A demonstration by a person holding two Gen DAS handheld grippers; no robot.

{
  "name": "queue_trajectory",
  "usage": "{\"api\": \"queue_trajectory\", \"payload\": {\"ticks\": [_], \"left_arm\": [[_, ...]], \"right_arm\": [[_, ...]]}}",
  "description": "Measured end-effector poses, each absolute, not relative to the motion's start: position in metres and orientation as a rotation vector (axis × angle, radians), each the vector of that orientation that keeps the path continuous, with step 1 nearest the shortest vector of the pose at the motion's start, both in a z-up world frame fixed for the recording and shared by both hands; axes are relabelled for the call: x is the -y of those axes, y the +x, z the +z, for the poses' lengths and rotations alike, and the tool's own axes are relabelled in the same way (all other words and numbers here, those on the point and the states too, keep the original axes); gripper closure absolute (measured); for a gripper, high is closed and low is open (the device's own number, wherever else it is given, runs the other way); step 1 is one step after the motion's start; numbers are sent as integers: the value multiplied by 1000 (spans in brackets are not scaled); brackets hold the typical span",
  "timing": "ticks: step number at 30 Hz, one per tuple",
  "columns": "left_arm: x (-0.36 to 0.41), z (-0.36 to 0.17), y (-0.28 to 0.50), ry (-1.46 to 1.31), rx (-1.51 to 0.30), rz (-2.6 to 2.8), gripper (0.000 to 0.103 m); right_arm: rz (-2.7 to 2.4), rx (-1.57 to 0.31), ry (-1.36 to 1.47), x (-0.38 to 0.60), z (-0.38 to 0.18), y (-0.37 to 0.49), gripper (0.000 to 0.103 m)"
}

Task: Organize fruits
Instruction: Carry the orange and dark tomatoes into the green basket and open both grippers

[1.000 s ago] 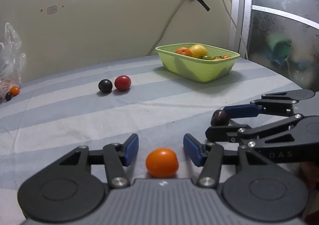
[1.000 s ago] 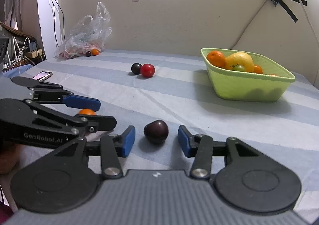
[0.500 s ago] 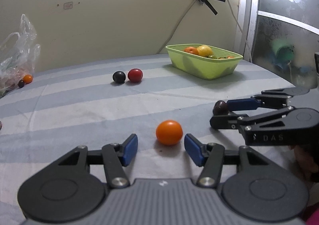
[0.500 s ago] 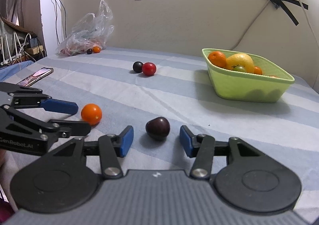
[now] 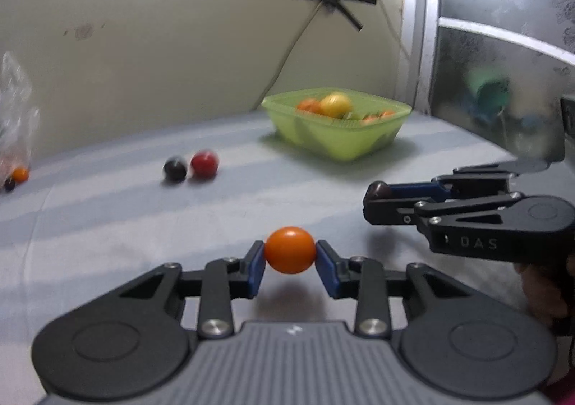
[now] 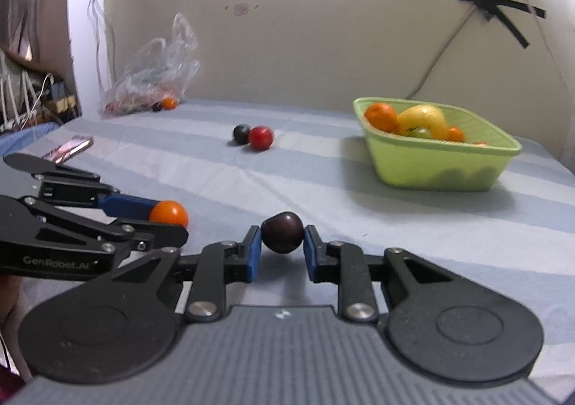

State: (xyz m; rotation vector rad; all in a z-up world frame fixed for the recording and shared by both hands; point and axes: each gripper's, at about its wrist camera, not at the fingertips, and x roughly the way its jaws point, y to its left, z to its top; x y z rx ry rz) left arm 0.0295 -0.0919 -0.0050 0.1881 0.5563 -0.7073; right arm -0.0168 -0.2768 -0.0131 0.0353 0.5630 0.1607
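Note:
My left gripper (image 5: 289, 261) is shut on an orange fruit (image 5: 289, 254), held just above the striped cloth; it also shows in the right wrist view (image 6: 168, 212). My right gripper (image 6: 281, 247) is shut on a dark plum (image 6: 282, 236), which also shows in the left wrist view (image 5: 377, 189). A green basket (image 6: 438, 168) holding oranges and a yellow fruit stands at the far right; it also shows in the left wrist view (image 5: 337, 139). A black fruit (image 6: 241, 133) and a red fruit (image 6: 261, 137) lie together mid-table.
A clear plastic bag (image 6: 158, 78) with more fruit lies at the far left by the wall, with an orange fruit (image 6: 169, 102) beside it. A phone (image 6: 68, 148) lies at the left edge. A cable hangs down the wall behind the basket.
Both grippers have closed on their fruits: the left on the orange fruit, the right on the dark plum. Both have lifted slightly off the cloth.

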Motion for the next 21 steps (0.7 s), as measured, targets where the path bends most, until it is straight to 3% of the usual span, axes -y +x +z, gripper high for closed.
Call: {"api": "queue_trajectory", "payload": {"ticks": [10, 21], "left_arm": [[175, 44, 87, 160, -470, -803, 72], [269, 42, 162, 186, -553, -831, 71]], "right_arm": [[-42, -411, 45, 345, 16, 8, 75], [-131, -456, 73, 393, 4, 66, 73]]}}
